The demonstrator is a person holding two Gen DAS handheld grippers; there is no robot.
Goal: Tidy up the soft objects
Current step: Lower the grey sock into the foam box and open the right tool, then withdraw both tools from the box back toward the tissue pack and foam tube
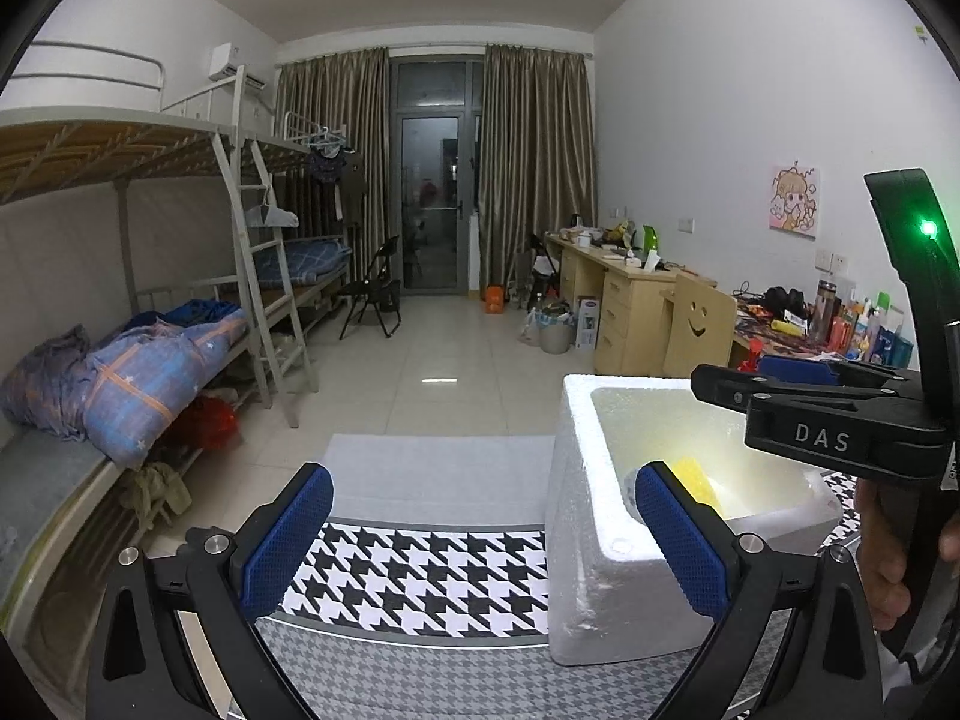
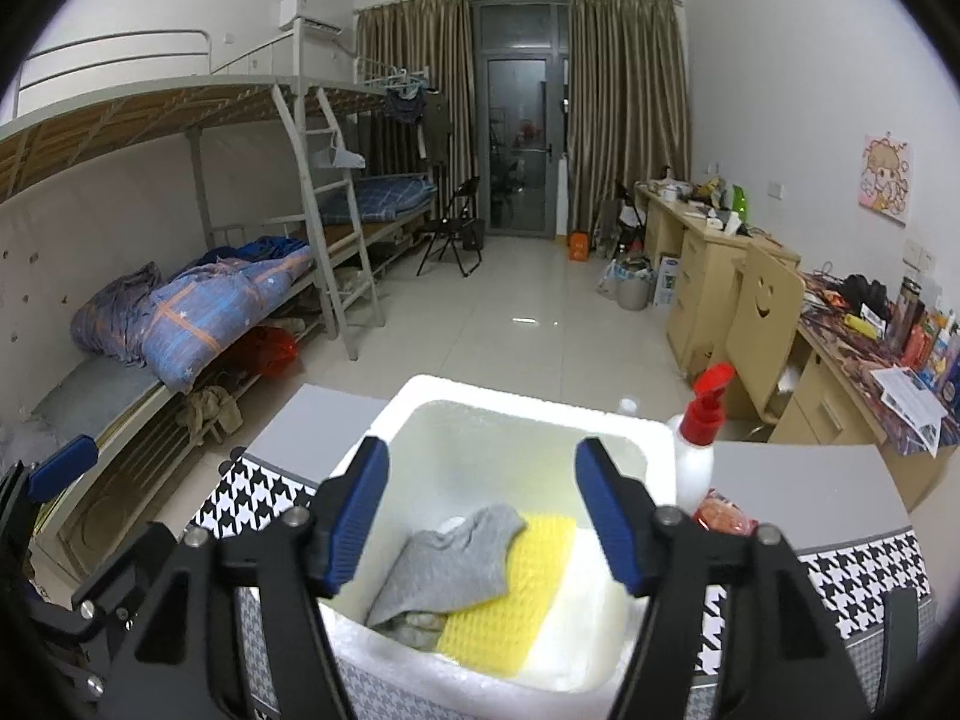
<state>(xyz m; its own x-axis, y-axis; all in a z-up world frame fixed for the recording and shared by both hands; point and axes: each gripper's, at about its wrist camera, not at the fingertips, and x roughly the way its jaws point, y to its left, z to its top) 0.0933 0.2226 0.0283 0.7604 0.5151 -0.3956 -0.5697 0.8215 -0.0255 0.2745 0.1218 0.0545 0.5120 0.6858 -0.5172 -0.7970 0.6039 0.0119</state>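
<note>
Right gripper, jaws apart and empty, hangs directly above the foam box. Inside the box lie the grey cloth and yellow cloth. Left gripper, also spread and empty, stands left of the box, farther away.

The white foam box is standing open-topped, so the way down into it is lying clear, though a grey cloth and a yellow sponge are taking up its floor. Just right of its rim, a red-capped spray bottle and a red packet are crowding that side. Left of the box, the houndstooth cover is lying bare.
</note>
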